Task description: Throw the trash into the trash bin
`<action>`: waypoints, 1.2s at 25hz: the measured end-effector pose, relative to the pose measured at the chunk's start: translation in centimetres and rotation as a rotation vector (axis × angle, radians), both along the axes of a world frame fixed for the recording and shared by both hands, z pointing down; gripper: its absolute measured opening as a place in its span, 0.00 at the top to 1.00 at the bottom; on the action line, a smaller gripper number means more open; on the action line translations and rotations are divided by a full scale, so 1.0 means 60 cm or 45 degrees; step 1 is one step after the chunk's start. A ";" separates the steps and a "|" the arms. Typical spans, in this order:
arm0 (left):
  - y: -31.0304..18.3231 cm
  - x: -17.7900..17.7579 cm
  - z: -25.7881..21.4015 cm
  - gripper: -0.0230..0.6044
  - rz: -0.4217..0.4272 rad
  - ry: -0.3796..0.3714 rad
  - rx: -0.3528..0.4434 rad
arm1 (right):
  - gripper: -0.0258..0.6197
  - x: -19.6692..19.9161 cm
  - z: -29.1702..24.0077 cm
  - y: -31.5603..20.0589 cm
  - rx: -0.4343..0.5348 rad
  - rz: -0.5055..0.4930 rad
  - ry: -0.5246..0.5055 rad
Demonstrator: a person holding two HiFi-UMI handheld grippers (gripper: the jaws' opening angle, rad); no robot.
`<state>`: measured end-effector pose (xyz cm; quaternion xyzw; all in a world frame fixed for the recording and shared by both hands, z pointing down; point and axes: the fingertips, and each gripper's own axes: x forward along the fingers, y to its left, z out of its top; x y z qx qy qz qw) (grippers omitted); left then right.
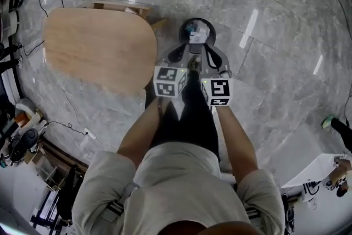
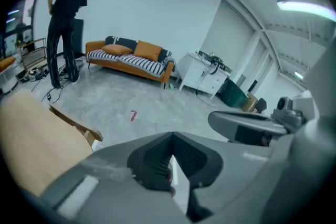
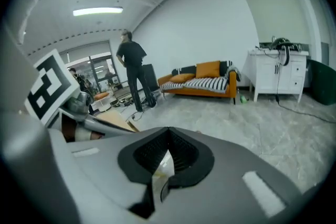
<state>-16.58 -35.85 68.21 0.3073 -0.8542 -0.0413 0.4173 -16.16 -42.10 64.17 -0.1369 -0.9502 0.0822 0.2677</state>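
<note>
head view: left tongs (image 1: 179,56) and right tongs (image 1: 213,59) hover just in front of the trash bin (image 1: 186,25), with white trash (image 1: 198,34) already inside it and a wooden tabletop (image 1: 99,47) beside it.
left gripper view: tongs (image 2: 172,165) clenched, empty.
right gripper view: tongs (image 3: 168,157) clenched; the pale sliver is probably floor. the throw looks done.

Bright, even indoor light.
Ceiling lamps (image 3: 98,10) streak glare across the glossy floor (image 1: 264,63); both gripper views bulge, with dark corners.
</note>
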 end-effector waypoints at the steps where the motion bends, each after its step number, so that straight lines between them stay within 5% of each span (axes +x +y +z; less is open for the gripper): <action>1: 0.003 -0.001 -0.036 0.93 -0.024 -0.022 0.034 | 0.95 0.002 -0.040 0.005 0.015 -0.013 -0.046; 7: 0.025 0.040 -0.195 0.93 -0.057 -0.208 0.056 | 0.95 0.031 -0.223 0.039 0.031 -0.103 -0.263; 14: 0.040 0.096 -0.333 0.93 0.105 -0.373 0.075 | 0.95 0.102 -0.369 0.062 0.067 -0.131 -0.429; 20: 0.069 0.087 -0.430 0.93 -0.097 -0.548 0.101 | 0.95 0.124 -0.433 0.087 0.084 -0.257 -0.477; 30: 0.112 0.088 -0.512 0.93 -0.150 -0.657 0.115 | 0.95 0.119 -0.526 0.128 0.131 -0.369 -0.610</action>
